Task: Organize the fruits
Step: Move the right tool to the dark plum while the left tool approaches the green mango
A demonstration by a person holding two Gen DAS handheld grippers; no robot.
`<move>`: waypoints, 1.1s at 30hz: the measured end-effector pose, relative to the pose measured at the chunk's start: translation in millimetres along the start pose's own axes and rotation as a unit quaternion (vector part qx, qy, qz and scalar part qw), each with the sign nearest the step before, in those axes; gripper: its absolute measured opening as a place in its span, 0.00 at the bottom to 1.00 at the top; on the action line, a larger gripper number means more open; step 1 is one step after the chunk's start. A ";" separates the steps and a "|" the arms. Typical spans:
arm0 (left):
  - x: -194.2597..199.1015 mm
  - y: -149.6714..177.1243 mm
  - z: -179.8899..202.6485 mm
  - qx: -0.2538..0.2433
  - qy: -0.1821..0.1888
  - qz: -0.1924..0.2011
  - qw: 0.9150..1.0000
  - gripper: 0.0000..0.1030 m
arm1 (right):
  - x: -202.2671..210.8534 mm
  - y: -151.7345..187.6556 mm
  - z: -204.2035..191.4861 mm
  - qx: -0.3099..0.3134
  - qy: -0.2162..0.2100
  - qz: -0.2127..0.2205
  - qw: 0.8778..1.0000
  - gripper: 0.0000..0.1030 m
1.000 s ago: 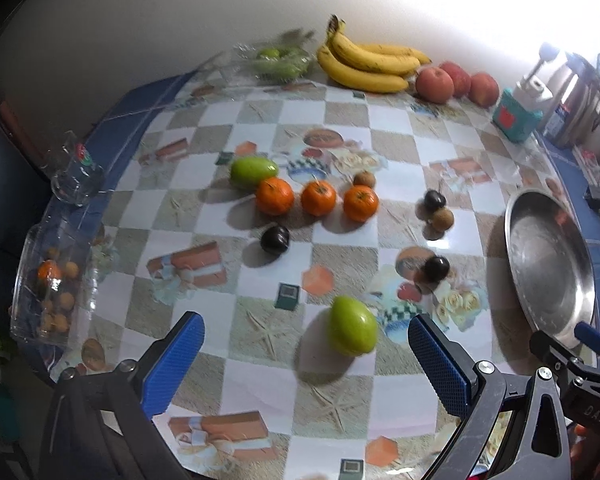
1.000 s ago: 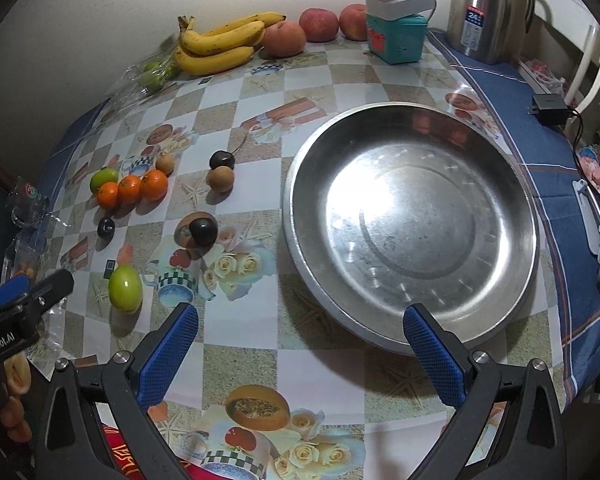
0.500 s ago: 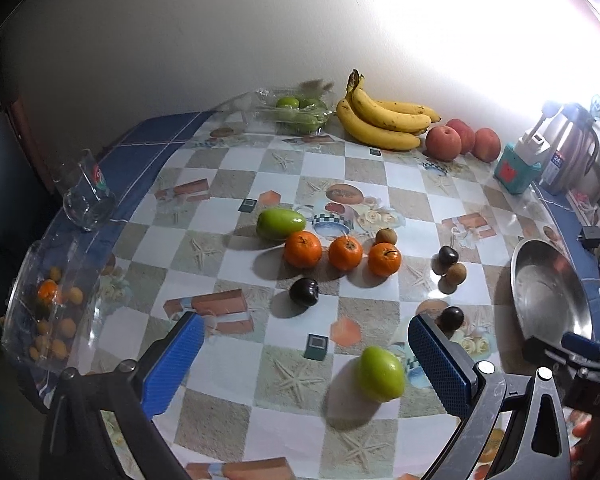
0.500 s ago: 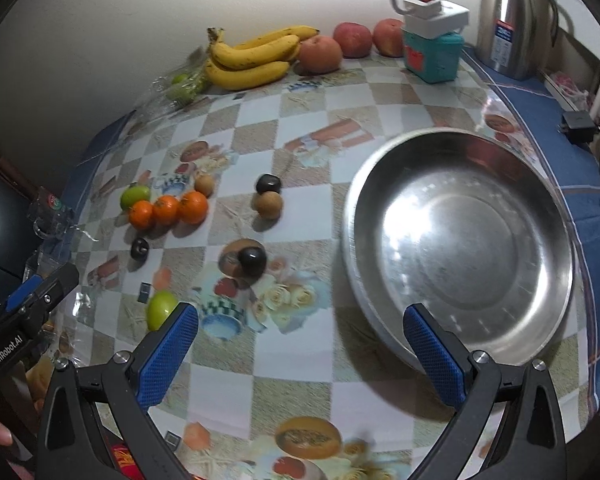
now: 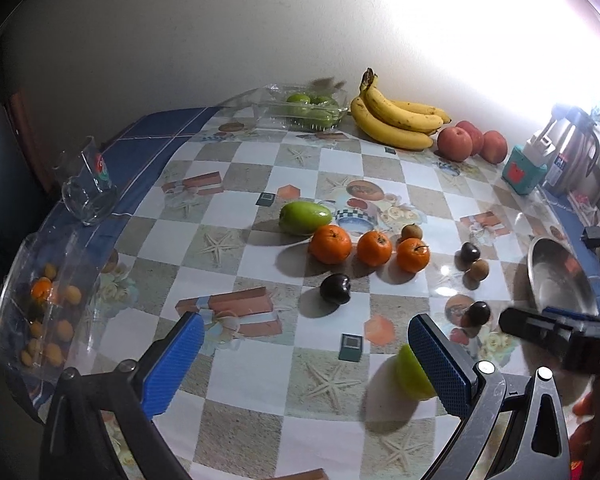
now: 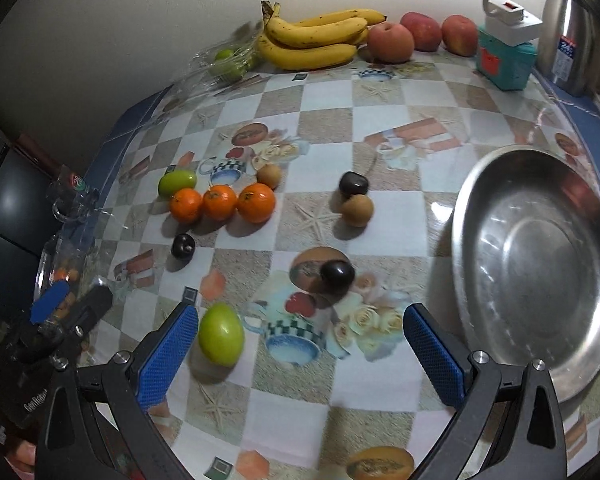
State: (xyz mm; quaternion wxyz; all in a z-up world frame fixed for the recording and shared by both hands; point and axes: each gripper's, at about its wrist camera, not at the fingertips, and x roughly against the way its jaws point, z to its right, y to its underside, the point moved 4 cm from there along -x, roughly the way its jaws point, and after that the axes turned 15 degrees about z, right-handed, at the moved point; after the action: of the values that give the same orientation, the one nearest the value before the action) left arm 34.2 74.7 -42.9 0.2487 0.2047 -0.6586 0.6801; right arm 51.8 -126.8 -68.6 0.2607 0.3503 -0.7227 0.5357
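Both grippers held above the counter (image 6: 380, 128), nothing gripped. Right gripper (image 6: 300, 344): jaws wide apart, empty. Left gripper (image 5: 306, 354): jaws likewise wide apart, empty.

Nearest loose fruit is the green fruit (image 6: 221, 335). In the right wrist view it lies on the counter just inside the left-hand blue pad, low in the frame, so it sits off-centre between the jaws, hard toward that pad. Its long axis runs roughly along my line of sight, slightly tilted. In the left wrist view the same green fruit (image 5: 412, 372) is half hidden behind the right-hand pad, i.e. outside that gripper's gap.

Judgement: the right gripper is the better placed of the two; a small shift to its own left should centre the fruit before closing. Steel bowl (image 6: 536, 264) lies to the right of that gripper, near, and I take it as the likely destination.

Other fruit further off: three oranges (image 6: 220, 202) in a row, dark plum (image 6: 337, 274) ahead between the jaws, bananas (image 6: 316, 40) at the wall
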 end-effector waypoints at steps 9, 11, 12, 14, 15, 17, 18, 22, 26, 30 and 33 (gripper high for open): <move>-15.7 16.0 22.8 -0.027 0.054 -0.033 0.998 1.00 | -12.9 -12.7 5.3 -0.002 0.011 -0.002 1.000 0.99; -16.7 18.5 30.8 -0.040 0.056 -0.037 0.997 1.00 | -14.0 -13.3 9.7 0.000 0.017 -0.004 1.000 0.99; -17.1 19.6 36.3 -0.052 0.057 -0.038 0.996 1.00 | -15.4 -13.2 11.8 0.003 0.021 -0.008 1.000 0.99; -18.5 22.3 45.4 -0.061 0.068 -0.045 0.995 1.00 | -17.7 -13.0 15.8 0.004 0.025 -0.012 1.000 0.99; -19.5 23.9 49.6 -0.065 0.072 -0.051 0.994 1.00 | -18.2 -13.3 17.4 0.001 0.024 -0.012 1.000 0.99; -20.9 26.4 55.7 -0.068 0.082 -0.061 0.992 1.00 | -18.0 -14.5 17.4 0.004 0.020 -0.010 1.000 0.99; -22.7 28.0 57.7 -0.070 0.079 -0.069 0.992 1.00 | -17.7 -14.8 15.9 0.011 0.021 -0.008 1.000 0.99; -28.0 31.8 60.5 -0.075 0.064 -0.087 0.991 1.00 | -17.7 -14.0 11.6 0.029 0.014 -0.005 0.999 0.99; -26.9 32.5 66.5 -0.092 0.070 -0.089 0.989 1.00 | -18.8 -14.7 13.8 0.025 0.002 0.000 1.000 0.99; -30.5 39.6 78.9 -0.124 0.078 -0.107 0.983 1.00 | -16.5 -18.8 10.3 0.048 0.003 0.018 0.999 0.99; -34.2 45.2 86.5 -0.136 0.083 -0.119 0.980 0.99 | -17.2 -18.7 7.6 0.072 0.009 0.023 0.997 0.99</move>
State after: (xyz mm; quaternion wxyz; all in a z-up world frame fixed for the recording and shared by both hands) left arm 29.5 -14.3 -95.2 0.4070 0.1886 -0.6933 0.5641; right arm 77.1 -133.6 -72.7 0.2288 0.3467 -0.6877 0.5954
